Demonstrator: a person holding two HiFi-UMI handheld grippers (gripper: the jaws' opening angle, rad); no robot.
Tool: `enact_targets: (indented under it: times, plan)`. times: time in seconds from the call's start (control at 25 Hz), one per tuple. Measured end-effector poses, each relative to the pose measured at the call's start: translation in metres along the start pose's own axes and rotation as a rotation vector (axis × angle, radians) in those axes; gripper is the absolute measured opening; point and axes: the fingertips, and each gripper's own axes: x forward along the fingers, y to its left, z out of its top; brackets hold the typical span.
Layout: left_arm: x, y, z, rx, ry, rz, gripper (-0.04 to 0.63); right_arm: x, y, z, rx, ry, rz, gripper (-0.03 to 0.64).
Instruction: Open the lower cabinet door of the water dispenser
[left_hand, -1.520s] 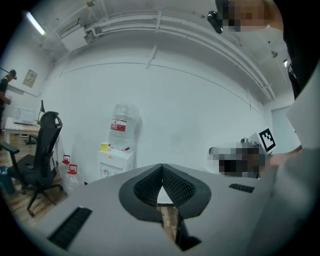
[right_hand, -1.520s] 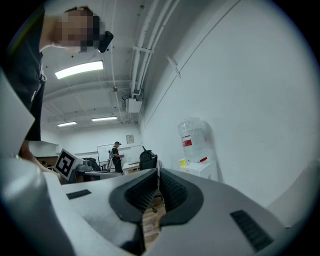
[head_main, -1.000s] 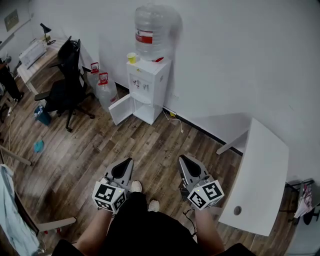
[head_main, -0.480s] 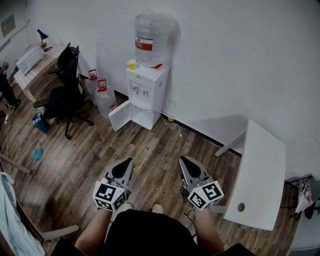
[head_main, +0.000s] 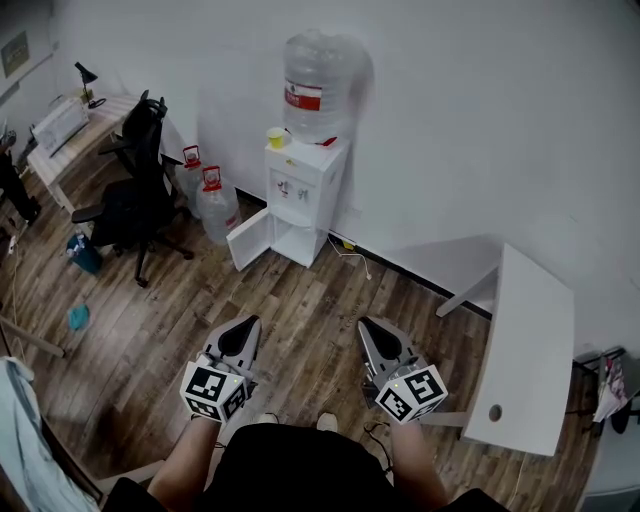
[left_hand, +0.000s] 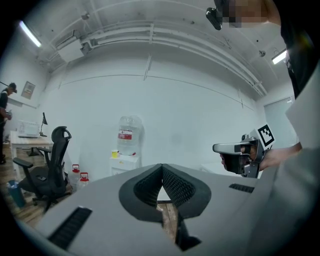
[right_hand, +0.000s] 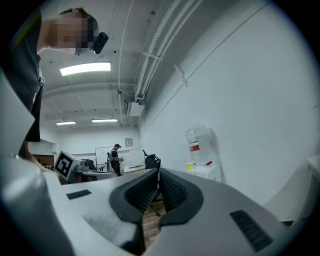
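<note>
- Left hand-held gripper (head_main: 247, 326): jaws pressed together, nothing between them. Right hand-held gripper (head_main: 369, 326): the same, empty.
- Both hang over the wood floor (head_main: 320, 295), well apart from the water dispenser (head_main: 302, 190).
- Lower cabinet door (head_main: 250, 238) stands swung open, as a second ago; only my viewpoint has drifted.
- My read: opening looks done.

Readable text: none | water bottle label (head_main: 304, 97): print too small
</note>
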Motion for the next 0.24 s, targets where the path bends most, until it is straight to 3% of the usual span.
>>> enact_targets:
  times: [0.24]
  plan:
    - [-0.004,0.028,-0.003,-0.030,-0.001,0.004,0.014,0.020,0.019,-0.005,-0.008,0.009,0.003,0.028]
